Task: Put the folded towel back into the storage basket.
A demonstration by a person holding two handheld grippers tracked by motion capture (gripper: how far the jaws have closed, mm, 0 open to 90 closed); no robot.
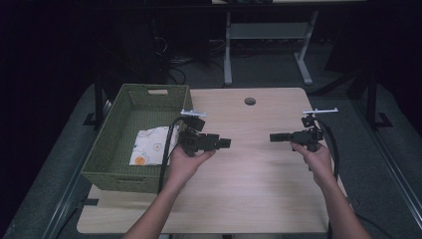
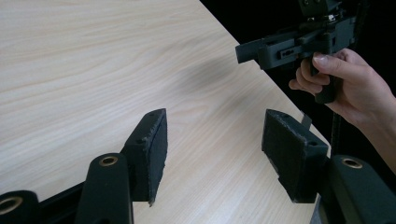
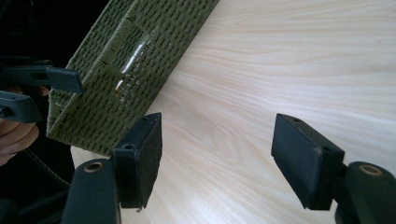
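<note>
Left gripper [image 1: 225, 143] and right gripper [image 1: 275, 137], jaws apart and empty, face each other above the table [image 1: 249, 189], apparently at rest; the patterned cloth [image 1: 149, 145] lies in the basket [image 1: 107, 149].

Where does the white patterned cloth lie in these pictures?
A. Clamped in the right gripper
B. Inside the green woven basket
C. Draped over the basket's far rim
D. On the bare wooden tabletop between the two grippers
B: in the high view the white patterned cloth lies on the floor of the green woven basket, near its right wall.
</note>
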